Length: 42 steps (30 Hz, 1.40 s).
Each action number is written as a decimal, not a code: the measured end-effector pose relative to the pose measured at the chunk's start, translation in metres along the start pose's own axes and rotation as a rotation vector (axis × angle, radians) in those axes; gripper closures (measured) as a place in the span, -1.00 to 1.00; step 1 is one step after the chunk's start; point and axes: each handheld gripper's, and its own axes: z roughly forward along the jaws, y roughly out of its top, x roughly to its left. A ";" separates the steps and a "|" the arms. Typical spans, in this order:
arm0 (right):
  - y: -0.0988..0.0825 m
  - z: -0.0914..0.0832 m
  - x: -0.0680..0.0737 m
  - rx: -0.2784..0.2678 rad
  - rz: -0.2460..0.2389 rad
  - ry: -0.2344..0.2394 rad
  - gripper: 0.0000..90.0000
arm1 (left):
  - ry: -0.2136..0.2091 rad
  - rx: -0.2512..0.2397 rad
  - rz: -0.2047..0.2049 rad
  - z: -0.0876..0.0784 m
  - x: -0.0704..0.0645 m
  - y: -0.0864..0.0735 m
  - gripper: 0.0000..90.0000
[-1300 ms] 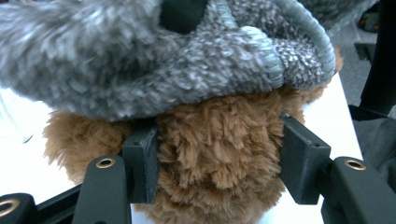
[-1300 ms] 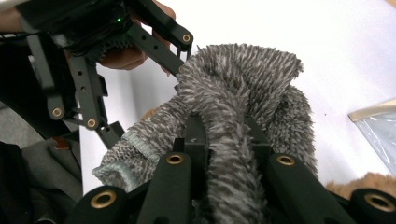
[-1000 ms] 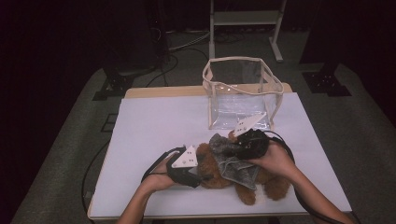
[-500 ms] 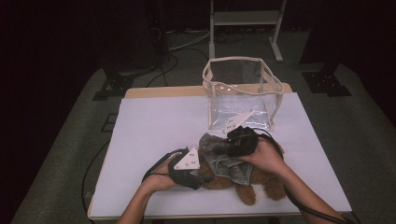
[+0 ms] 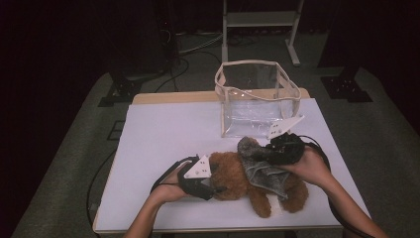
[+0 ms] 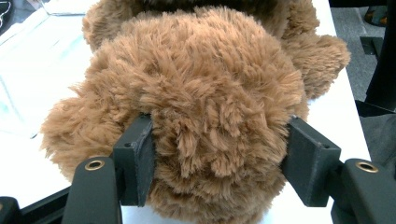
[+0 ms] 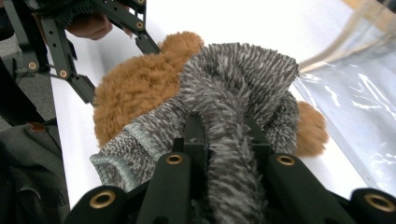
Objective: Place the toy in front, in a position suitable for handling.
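A: Where is the fluffy brown plush bear (image 5: 250, 182)?

B: Lying lengthwise across the white worktop (image 5: 163, 134). The left tongs (image 6: 219, 161), just easing wider, straddle its head; the right tongs (image 7: 224, 140) pinch its grey knitted garment (image 7: 243, 88), nearer the clear plastic bag (image 5: 255, 99).

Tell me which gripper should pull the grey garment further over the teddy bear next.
Right. The right gripper is shut on the grey garment, while the left gripper holds the teddy bear by its head, jaws just easing open, probably best kept steadying.
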 end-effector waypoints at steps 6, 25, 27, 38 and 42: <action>-0.007 -0.005 -0.002 -0.003 0.003 -0.003 0.70 | 0.003 -0.007 -0.019 0.000 0.002 0.003 -0.44; -0.016 -0.003 0.006 -0.041 -0.014 0.001 0.70 | 0.035 -0.017 0.002 0.010 0.004 0.019 -0.46; -0.022 -0.013 0.004 -0.046 -0.006 -0.016 0.70 | 0.034 -0.017 0.001 0.010 0.005 0.019 -0.46; -0.055 -0.059 -0.010 -0.069 0.057 -0.102 0.69 | 0.028 -0.009 0.001 0.009 0.006 0.019 -0.47; -0.067 -0.069 -0.015 -0.064 0.088 -0.125 0.69 | 0.029 -0.004 0.008 0.008 0.007 0.019 -0.48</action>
